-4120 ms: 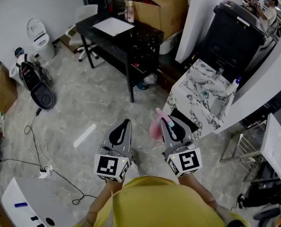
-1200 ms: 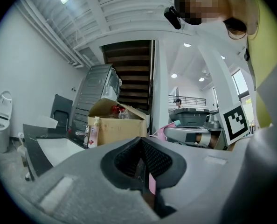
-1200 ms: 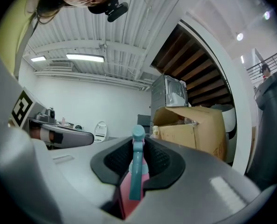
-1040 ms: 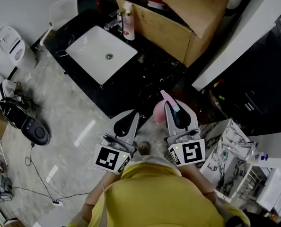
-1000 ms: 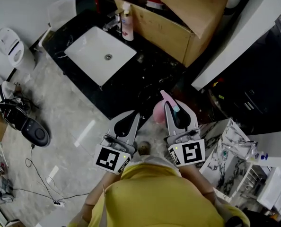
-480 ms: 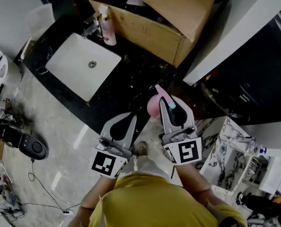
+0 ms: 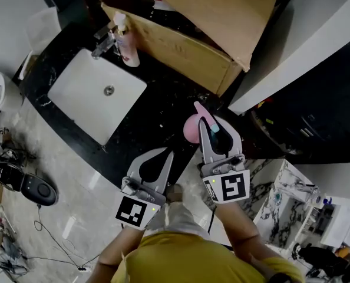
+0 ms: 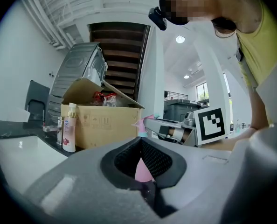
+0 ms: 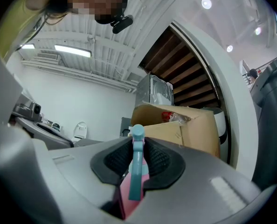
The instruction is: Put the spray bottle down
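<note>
Head view looks down on a black surface [image 7: 163, 93] with a white sink [image 7: 86, 108] set into its left part. A tap [image 7: 103, 42] and a white bottle with a pink label [image 7: 128, 46] stand at the far edge of the sink. Right of them sits a big brown box [image 7: 187, 40] with its flaps open.

Near the person, the left tool [image 7: 165, 153] is over the near edge of the surface. Its jaws are closed, tip to tip, and it holds nothing. Just to its right and a bit farther out, the right tool [image 7: 205, 121] grips the pink spray bottle [image 7: 191, 128]. The spray bottle is over the black surface, right of the sink and near the box. I cannot tell if its bottom touches the surface.

Right gripper view shows the two dark pads pressing on the bottle from both sides. Its blue-green top pokes up between them, and its pink body is below. The brown box stands far behind it, a little to the right.
</note>
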A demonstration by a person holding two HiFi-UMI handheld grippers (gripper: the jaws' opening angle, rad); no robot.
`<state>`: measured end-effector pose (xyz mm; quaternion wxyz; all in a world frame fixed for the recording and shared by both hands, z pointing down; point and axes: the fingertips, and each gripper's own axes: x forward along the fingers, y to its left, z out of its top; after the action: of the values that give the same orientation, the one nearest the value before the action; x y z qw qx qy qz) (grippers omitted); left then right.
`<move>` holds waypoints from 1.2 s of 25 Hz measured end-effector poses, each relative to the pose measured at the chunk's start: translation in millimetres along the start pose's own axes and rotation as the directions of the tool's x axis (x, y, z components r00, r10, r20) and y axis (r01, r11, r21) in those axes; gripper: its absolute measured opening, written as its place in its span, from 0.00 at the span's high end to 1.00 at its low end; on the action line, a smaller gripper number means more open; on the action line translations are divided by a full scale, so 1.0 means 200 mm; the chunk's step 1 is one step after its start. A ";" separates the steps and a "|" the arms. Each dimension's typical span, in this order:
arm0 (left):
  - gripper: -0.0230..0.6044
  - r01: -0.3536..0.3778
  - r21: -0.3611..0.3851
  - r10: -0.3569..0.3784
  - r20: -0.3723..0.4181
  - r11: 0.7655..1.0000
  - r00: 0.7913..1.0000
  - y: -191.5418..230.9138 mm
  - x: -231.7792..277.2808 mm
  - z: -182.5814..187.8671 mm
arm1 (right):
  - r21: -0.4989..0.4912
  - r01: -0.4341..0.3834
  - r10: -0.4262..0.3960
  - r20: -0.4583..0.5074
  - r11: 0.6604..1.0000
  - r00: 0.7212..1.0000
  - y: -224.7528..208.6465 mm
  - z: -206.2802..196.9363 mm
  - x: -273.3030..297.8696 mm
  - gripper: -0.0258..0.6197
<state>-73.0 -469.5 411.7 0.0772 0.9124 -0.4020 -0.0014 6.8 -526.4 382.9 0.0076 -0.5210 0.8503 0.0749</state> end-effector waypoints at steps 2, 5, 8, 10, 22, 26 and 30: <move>0.97 0.001 -0.003 -0.001 -0.009 1.000 1.000 0.03 0.04 -0.01 | 0.000 0.007 -0.007 0.006 1.000 1.000 -0.04 -0.02 0.06 0.86; 0.97 0.003 -0.005 -0.003 -0.016 1.000 1.000 0.07 0.10 -0.02 | 0.004 0.022 -0.022 0.013 1.000 1.000 -0.10 -0.05 0.15 0.86; 0.97 0.009 -0.007 -0.009 -0.028 1.000 1.000 0.10 0.17 -0.04 | 0.010 0.032 -0.032 0.022 0.999 0.999 -0.14 -0.09 0.21 0.86; 0.97 0.010 -0.010 -0.010 -0.036 1.000 0.999 0.12 0.20 -0.05 | 0.011 0.036 -0.037 0.023 0.999 0.999 -0.16 -0.11 0.25 0.86; 0.97 -0.006 -0.013 0.005 -0.057 1.000 0.998 0.19 0.32 -0.10 | 0.008 0.062 -0.063 0.035 0.998 0.997 -0.25 -0.23 0.35 0.86; 0.97 -0.001 -0.004 0.001 -0.071 1.000 0.997 0.19 0.33 -0.12 | 0.012 0.060 -0.060 0.040 0.998 0.997 -0.26 -0.26 0.36 0.86; 0.97 0.001 -0.005 -0.001 -0.081 1.000 0.997 0.18 0.33 -0.14 | 0.017 0.064 -0.064 0.044 0.998 0.997 -0.26 -0.28 0.34 0.86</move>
<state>-53.9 -538.0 447.8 0.0955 0.9117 -0.3981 0.0344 25.0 -617.9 425.0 0.0328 -0.5460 0.8333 0.0797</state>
